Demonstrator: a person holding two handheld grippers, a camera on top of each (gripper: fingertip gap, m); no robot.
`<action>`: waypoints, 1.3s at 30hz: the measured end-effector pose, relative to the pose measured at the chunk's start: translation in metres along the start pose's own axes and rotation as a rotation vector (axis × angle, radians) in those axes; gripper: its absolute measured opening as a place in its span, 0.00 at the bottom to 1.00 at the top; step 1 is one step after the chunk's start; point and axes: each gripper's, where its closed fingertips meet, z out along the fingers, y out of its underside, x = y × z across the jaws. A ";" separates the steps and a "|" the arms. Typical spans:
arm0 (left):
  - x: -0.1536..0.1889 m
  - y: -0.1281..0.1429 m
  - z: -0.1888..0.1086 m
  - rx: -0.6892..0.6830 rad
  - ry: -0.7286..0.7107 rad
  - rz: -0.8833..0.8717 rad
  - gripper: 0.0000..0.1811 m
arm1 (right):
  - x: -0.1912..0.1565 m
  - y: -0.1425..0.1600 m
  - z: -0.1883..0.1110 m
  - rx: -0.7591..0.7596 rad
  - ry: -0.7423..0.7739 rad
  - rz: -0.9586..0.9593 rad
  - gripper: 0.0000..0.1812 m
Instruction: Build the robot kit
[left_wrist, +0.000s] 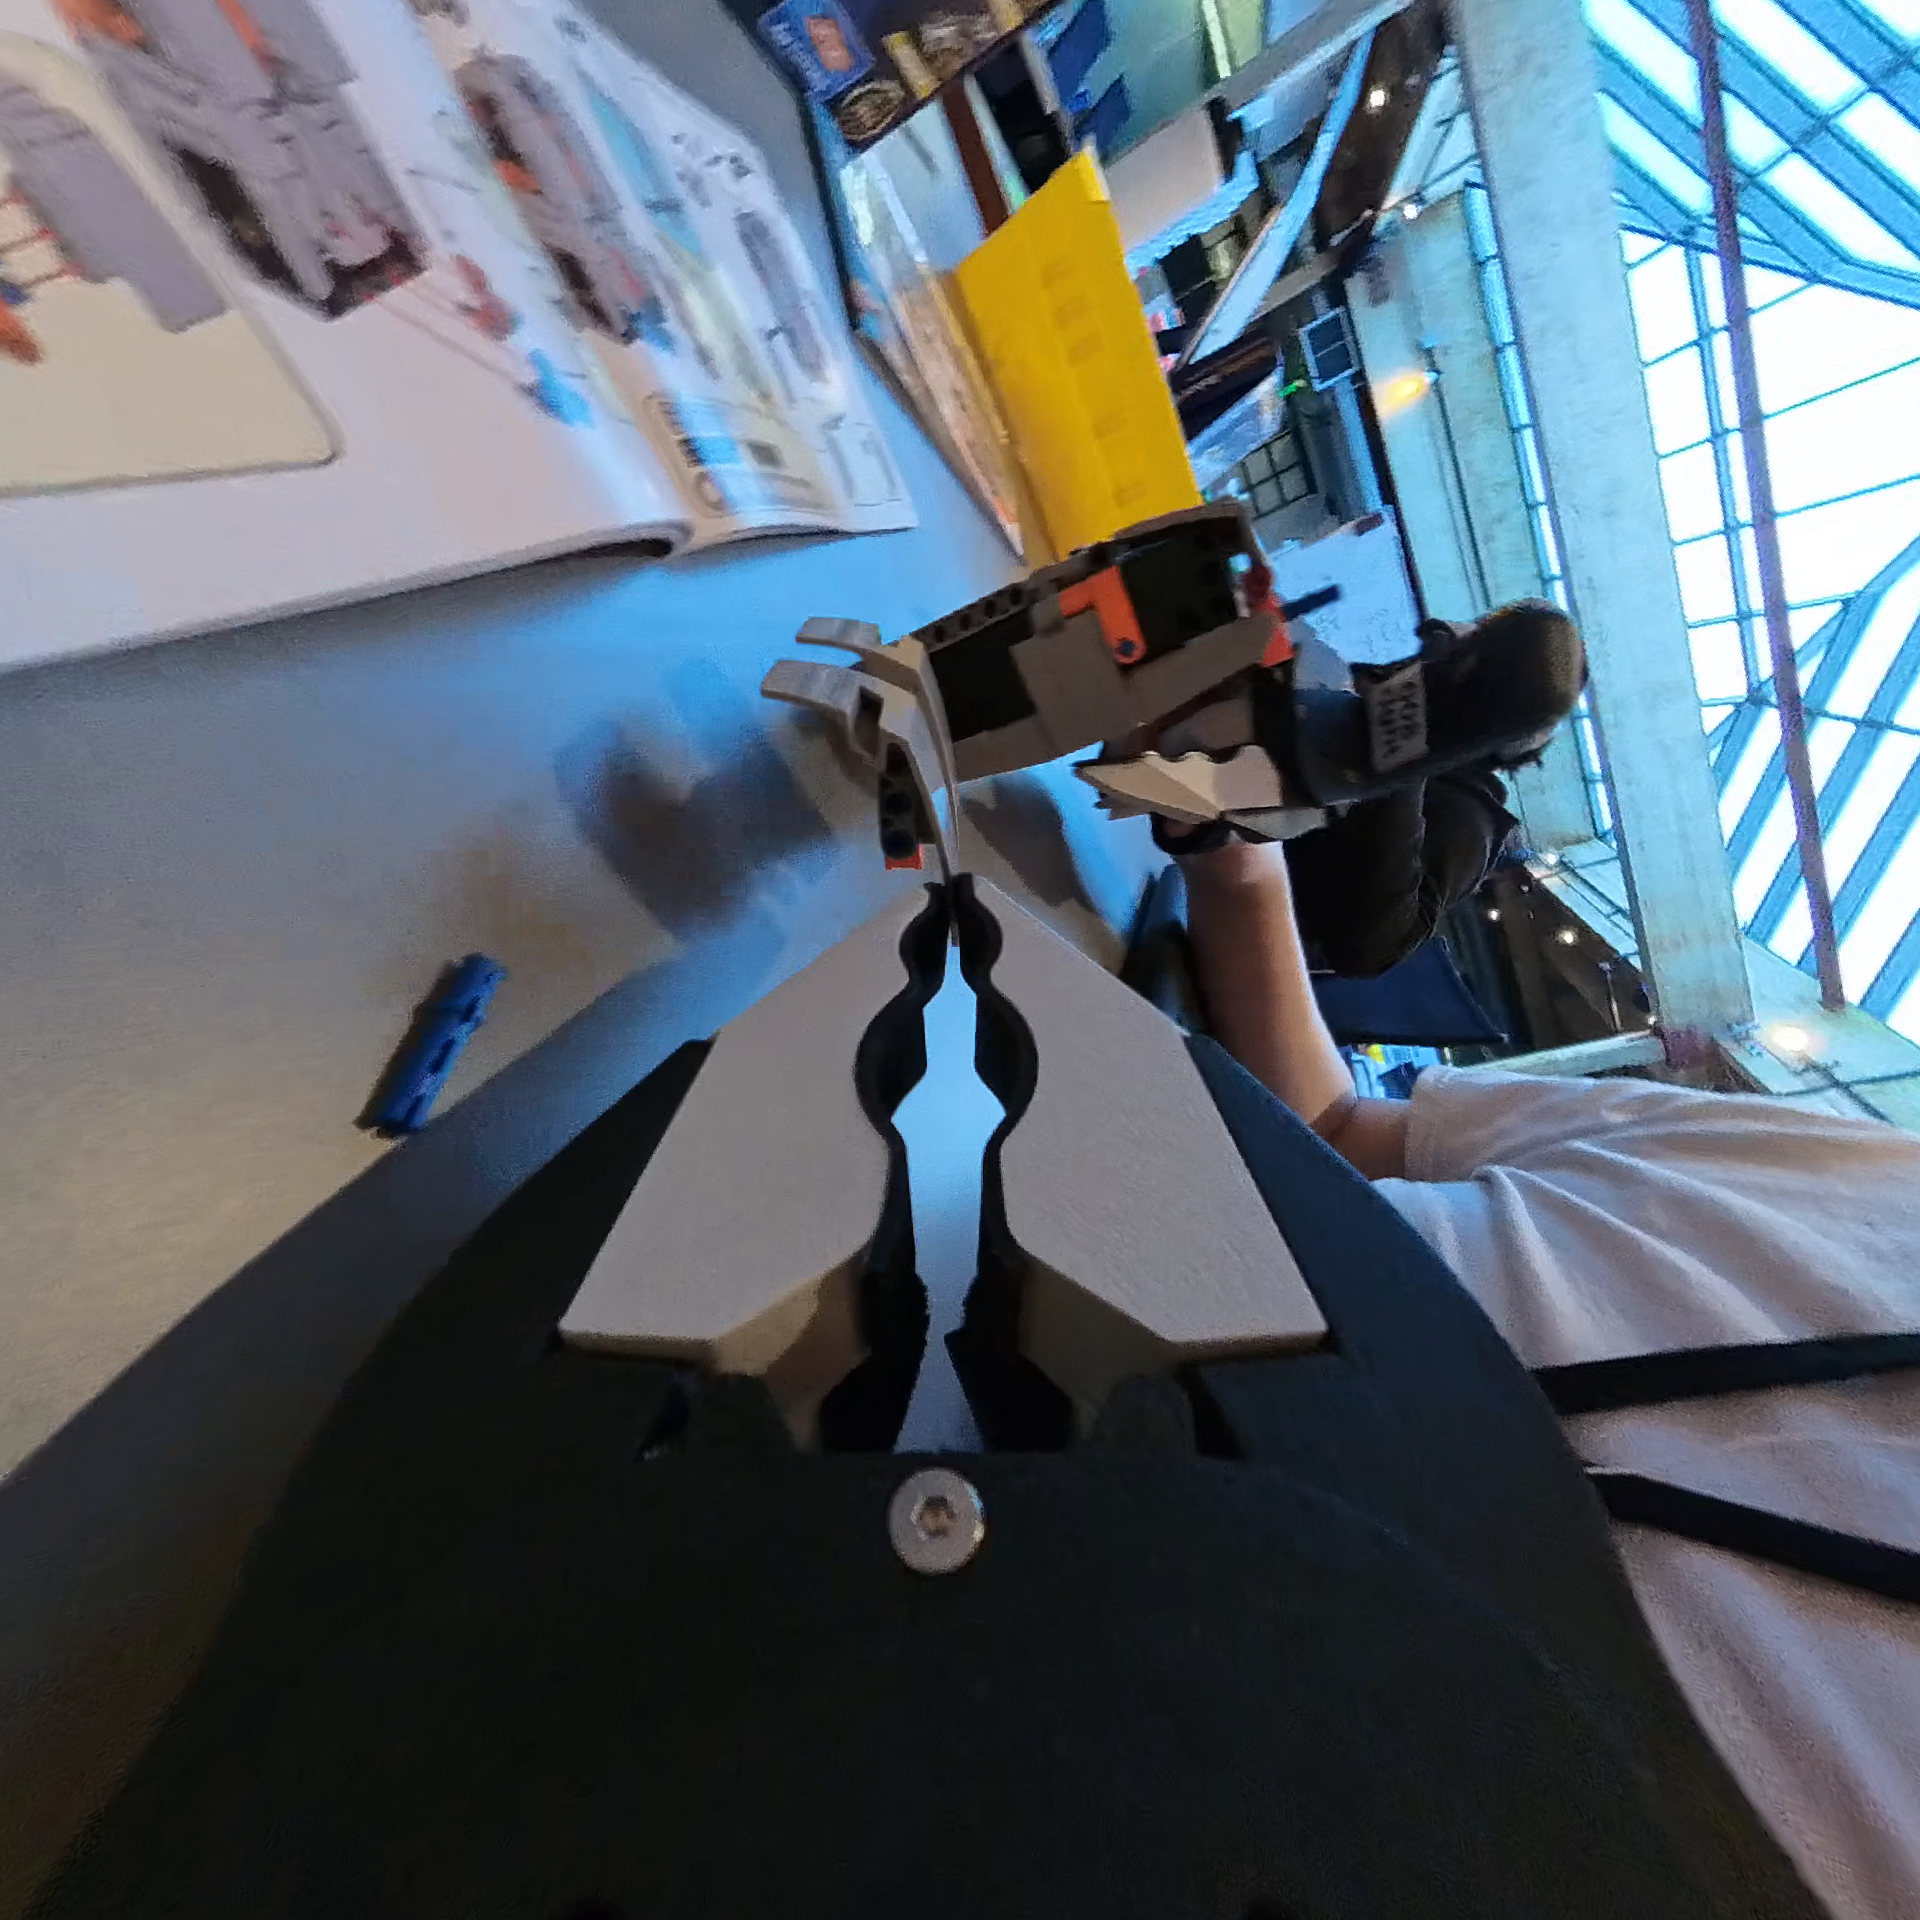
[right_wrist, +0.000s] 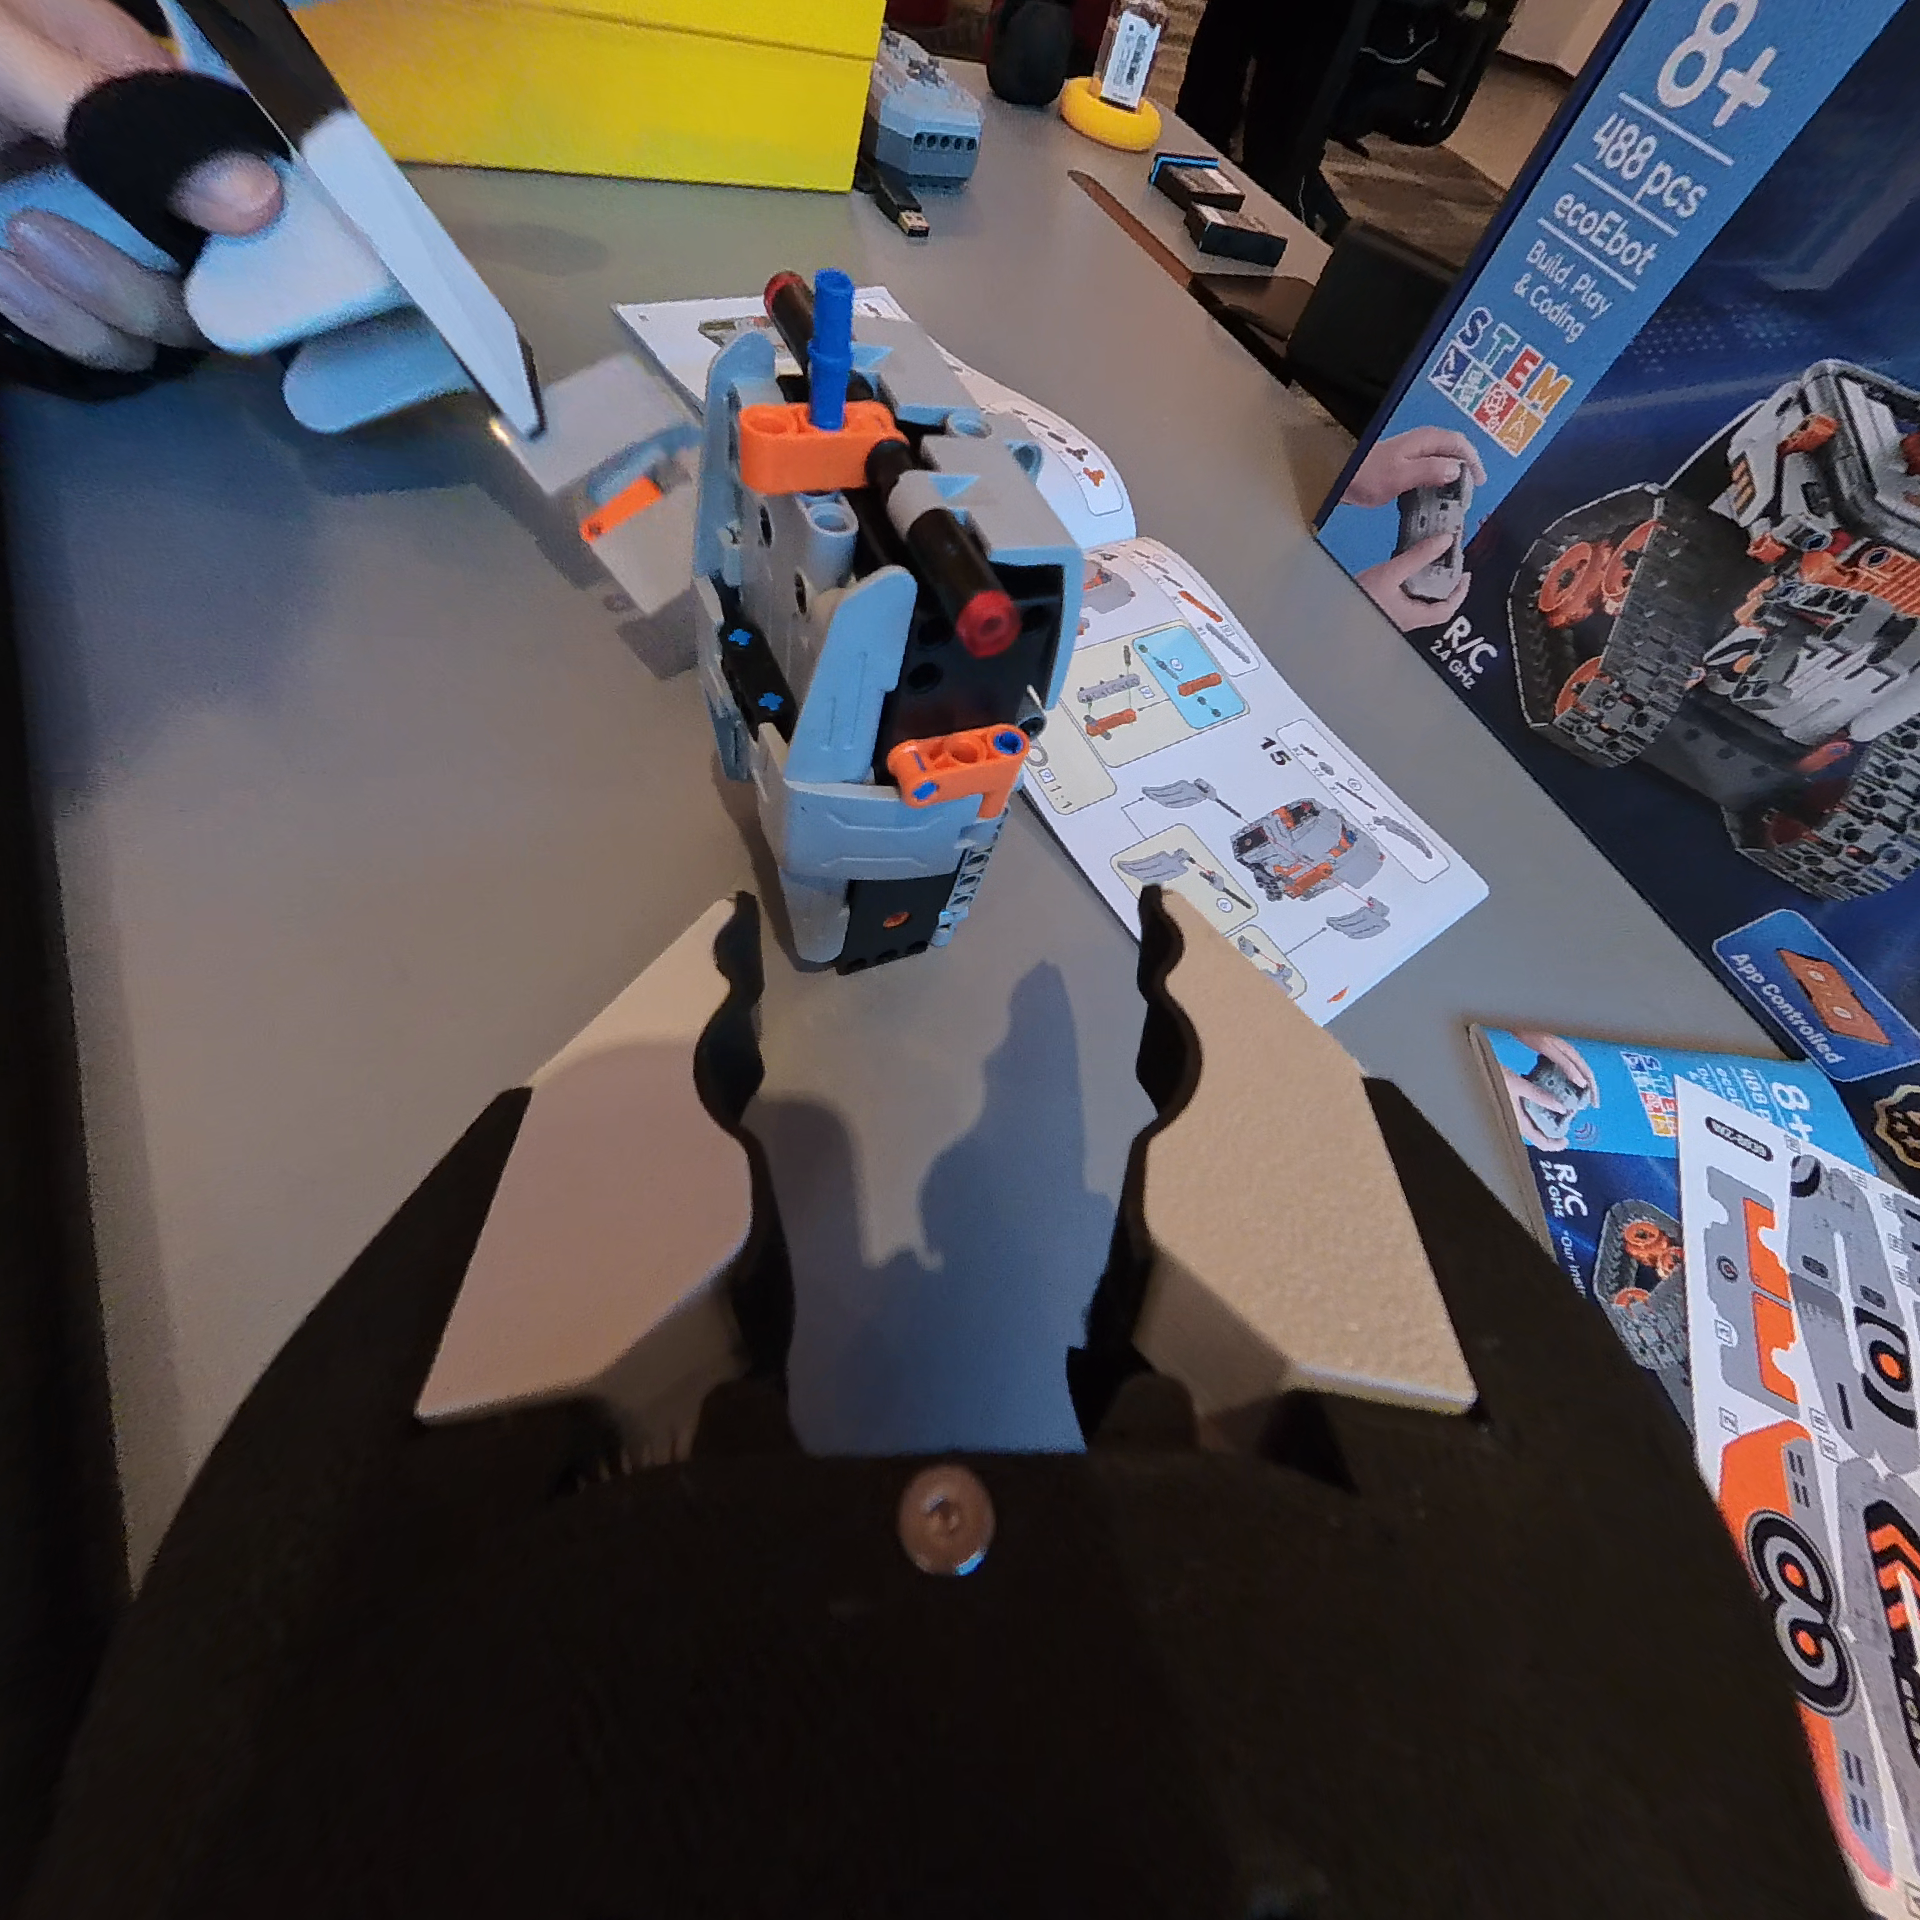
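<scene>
Right wrist view: right hand-held gripper (right_wrist: 943, 914) spread wide, just short of grey-orange brick model (right_wrist: 883, 623), apparently standing mid-frame on desk (right_wrist: 312, 831). Left hand-held gripper (left_wrist: 951, 899) pinched closed, looks empty.

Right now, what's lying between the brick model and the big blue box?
An open instruction booklet lies on the grey table between the brick model and the blue box; the right wrist view shows it.

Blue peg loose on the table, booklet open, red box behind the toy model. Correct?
Not quite: the box behind the toy model is yellow, not red, as the right wrist view shows. The blue peg lies loose on the table and the booklet is open.
</scene>
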 end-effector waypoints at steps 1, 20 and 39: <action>0.006 -0.002 -0.002 0.017 0.015 0.041 0.00 | 0.001 0.001 0.000 -0.003 0.002 -0.003 0.39; 0.111 0.041 0.013 0.037 0.174 0.790 0.00 | -0.024 -0.088 -0.078 0.536 -0.239 0.153 0.18; 0.109 0.061 0.028 -0.021 0.142 1.009 0.00 | -0.100 -0.074 -0.046 0.399 -0.508 0.138 0.12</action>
